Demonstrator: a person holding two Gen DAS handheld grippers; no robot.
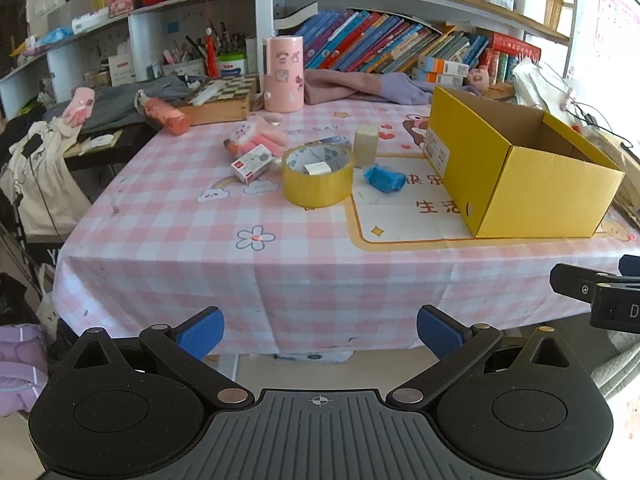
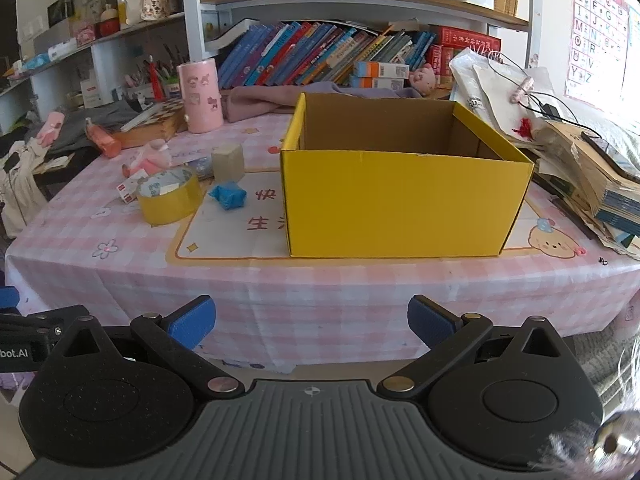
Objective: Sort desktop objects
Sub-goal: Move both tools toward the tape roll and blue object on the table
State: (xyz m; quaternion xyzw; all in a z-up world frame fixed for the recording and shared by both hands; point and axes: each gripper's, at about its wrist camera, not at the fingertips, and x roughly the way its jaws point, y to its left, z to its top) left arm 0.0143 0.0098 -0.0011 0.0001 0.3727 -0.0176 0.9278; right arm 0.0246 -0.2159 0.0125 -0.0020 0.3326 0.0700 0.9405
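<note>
So the box (image 2: 404,200) sits center-right in my right view, yellow, open top up, nothing visible inside, long side facing me. In the left view it's at the right, turned so a corner points toward the frame's bottom.

The stuff to sort is bunched just left of it: tape (image 1: 318,176) lying flat, hole up, with a small white bit inside the ring; a blue wad (image 1: 385,178) between tape and box, near both but touching neither; a beige block (image 1: 366,146) upright just behind them; a small white-and-red carton (image 1: 253,165) lying with its long axis slanting up-right, close beside the tape; a pink plush thing (image 1: 260,136) behind that. Further back, a pink canister (image 1: 283,74) stands upright and an orange bottle (image 1: 166,116) lies on its side near a chessboard (image 1: 224,98).

Right of the box is a messy stack of papers and books (image 2: 592,168), crowding that side. The front strip of tablecloth (image 1: 256,280) is bare right down to the near edge, so plenty of room there.

My left gripper (image 1: 320,334) and right gripper (image 2: 311,322) both hang off the table's near edge, jaws spread wide, holding nothing.
</note>
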